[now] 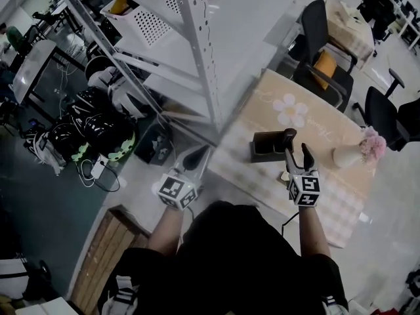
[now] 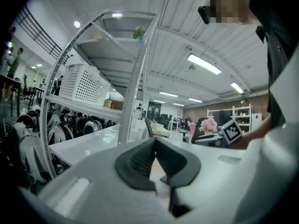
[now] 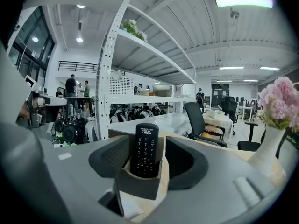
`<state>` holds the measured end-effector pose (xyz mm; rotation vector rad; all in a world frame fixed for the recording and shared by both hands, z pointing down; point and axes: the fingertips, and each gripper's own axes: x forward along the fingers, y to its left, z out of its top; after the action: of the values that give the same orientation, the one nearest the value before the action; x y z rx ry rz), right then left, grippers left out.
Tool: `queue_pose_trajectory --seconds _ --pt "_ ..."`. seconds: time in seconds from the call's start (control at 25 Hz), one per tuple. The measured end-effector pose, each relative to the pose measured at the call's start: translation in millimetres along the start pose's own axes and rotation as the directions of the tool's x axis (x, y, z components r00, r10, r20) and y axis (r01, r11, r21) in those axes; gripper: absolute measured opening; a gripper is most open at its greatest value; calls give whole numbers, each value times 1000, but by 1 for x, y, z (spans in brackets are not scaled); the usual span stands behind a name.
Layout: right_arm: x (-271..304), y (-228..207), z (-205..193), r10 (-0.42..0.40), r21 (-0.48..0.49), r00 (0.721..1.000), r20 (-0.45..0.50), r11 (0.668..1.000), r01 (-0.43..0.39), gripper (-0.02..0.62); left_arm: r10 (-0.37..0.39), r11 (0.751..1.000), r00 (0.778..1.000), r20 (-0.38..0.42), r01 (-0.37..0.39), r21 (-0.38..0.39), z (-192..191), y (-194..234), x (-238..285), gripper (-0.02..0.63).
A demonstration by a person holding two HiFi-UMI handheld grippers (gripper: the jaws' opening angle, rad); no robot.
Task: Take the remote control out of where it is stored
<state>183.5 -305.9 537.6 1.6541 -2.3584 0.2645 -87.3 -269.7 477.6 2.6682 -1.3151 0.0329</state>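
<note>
Upon the flowered surface (image 1: 259,107) the remote control (image 1: 289,136) was seen stood in its holder (image 1: 266,148). Before it the right tongs (image 1: 296,155) were spread wide, the left tongs (image 1: 197,156) closed and empty; lifting out was judged outstanding

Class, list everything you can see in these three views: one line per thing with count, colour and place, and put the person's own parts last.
remote control: one, black, upright in the holder
holder: one, dark, on the table
table: one, beige checked cloth, before the person
vase: one, pale, pink flowers, table's right end
shelving rack: one, white, left of the table
basket: one, white, on the rack
office chairs: at least two, black, beyond the table
left gripper: one, grey, jaws together, empty, beside the rack
right gripper: one, grey, jaws apart either side of the remote control, not gripping
</note>
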Motion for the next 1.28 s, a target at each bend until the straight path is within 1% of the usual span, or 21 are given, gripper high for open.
queue_pose_trajectory --seconds 0.24,0.36,0.48,0.84,1.0,1.2,1.28 --pt "27 0 1 -41 6 999 0 999 41 269 28 1000 1000 -8 -28 -2 -3 21 -7 2" --pt "36 3 4 -42 7 999 3 999 42 279 44 999 999 -12 -44 -8 -6 30 -11 2" --pt "42 3 7 -48 28 999 15 998 48 295 58 998 998 -14 -59 -17 -6 36 -13 2" --pt "55 -2 14 -68 70 996 63 996 63 295 75 997 997 -22 -76 -16 -9 46 -14 2" --pt "61 -2 18 -66 62 995 81 996 61 293 88 996 996 -23 -88 -14 -8 50 -14 2" --pt "69 -1 15 -61 69 995 77 996 56 286 100 995 995 -24 -101 -17 -9 52 -16 2" --pt "71 -1 12 -63 70 996 69 996 58 268 108 994 994 -25 -108 -17 -10 54 -17 2"
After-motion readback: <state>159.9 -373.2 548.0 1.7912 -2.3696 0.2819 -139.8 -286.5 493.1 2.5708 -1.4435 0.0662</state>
